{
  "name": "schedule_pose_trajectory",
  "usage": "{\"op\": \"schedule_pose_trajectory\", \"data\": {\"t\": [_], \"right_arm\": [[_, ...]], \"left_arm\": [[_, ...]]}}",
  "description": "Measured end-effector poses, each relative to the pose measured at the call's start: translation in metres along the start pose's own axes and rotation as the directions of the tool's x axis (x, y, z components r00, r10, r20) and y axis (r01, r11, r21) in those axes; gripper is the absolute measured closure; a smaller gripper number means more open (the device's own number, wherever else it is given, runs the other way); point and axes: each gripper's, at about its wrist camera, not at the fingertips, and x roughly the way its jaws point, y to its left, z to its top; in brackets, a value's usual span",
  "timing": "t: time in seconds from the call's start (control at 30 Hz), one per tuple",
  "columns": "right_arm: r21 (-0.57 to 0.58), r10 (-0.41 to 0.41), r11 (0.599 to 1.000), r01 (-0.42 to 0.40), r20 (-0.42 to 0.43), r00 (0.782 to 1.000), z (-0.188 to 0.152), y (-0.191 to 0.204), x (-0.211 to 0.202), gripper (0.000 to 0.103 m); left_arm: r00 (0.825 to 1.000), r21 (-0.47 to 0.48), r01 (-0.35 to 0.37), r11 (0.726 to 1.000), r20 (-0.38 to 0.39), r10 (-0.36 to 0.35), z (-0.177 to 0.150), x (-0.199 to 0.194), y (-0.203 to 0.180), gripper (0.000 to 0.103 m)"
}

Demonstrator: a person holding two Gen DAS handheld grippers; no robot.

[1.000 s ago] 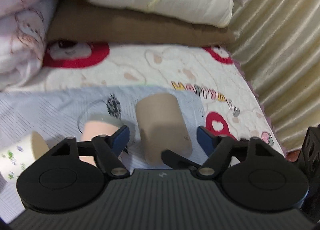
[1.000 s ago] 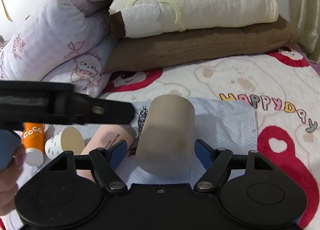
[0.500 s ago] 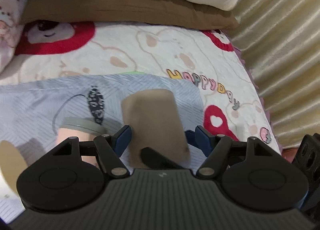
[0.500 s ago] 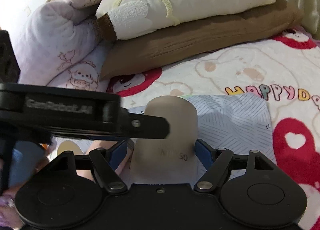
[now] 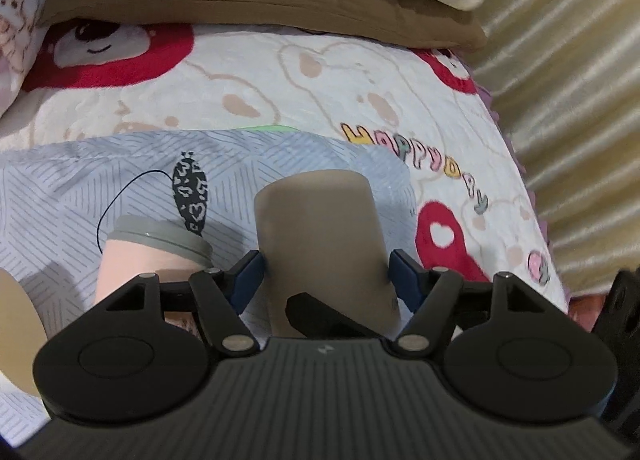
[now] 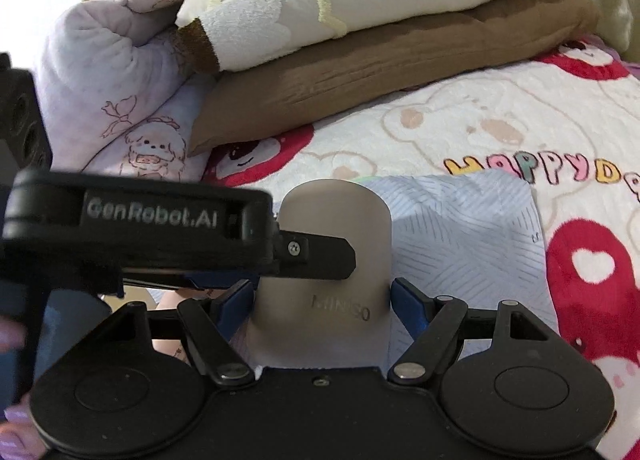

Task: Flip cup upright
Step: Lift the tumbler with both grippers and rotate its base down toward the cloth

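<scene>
A taupe cup [image 5: 320,236] stands upside down, base up, on a blue striped cloth [image 5: 100,171]. It also shows in the right wrist view [image 6: 332,260], with faint lettering near its lower edge. My left gripper [image 5: 323,274] has its blue pads against both sides of the cup. My right gripper [image 6: 322,302] also has its blue pads on both sides of the cup, lower down. The left gripper's body [image 6: 140,227] crosses the right wrist view from the left. A black finger of the right gripper [image 5: 324,310] shows across the cup in the left wrist view.
A pink cup with a grey lid [image 5: 152,256] lies just left of the taupe cup. Another cup's tan bottom [image 5: 16,324] shows at the far left. Pillows [image 6: 360,19] are stacked at the back of the bed. A curtain [image 5: 568,79] hangs on the right.
Both grippers have moved in and closed around the taupe cup. The cup has stayed upside down on the cloth.
</scene>
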Motion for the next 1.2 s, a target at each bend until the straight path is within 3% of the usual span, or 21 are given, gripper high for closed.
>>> {"op": "schedule_pose_trajectory", "data": {"t": [0.2,0.43,0.57,0.87,1.03,1.2], "right_arm": [[-0.001,-0.044,0.999,0.044,-0.064,0.997,-0.011,0.004,-0.017,0.023],[0.01,-0.038,0.999,0.04,-0.168,0.985,-0.022,0.007,-0.032,0.023],[0.035,-0.042,0.998,0.051,-0.201,0.979,-0.029,0.01,-0.043,0.024],[0.027,-0.006,1.0,0.014,-0.268,0.963,-0.047,0.024,-0.053,0.024],[-0.059,-0.03,0.998,0.011,-0.322,0.946,-0.06,0.045,-0.056,0.024],[-0.061,-0.004,0.998,-0.018,-0.336,0.942,-0.066,0.053,-0.065,0.024]], "left_arm": [[0.998,-0.017,0.035,0.999,-0.055,-0.036,-0.018,-0.004,-0.007,0.035],[0.994,-0.007,0.015,1.0,-0.106,-0.016,-0.042,-0.017,-0.016,0.035],[0.991,-0.042,0.038,0.998,-0.125,-0.043,-0.058,-0.024,-0.013,0.035],[0.988,-0.074,0.009,0.997,-0.152,-0.02,-0.086,-0.044,-0.004,0.035],[0.981,-0.121,-0.001,0.993,-0.19,-0.022,-0.099,-0.054,0.004,0.036],[0.979,-0.132,-0.001,0.991,-0.201,-0.026,-0.117,-0.071,0.009,0.036]]}}
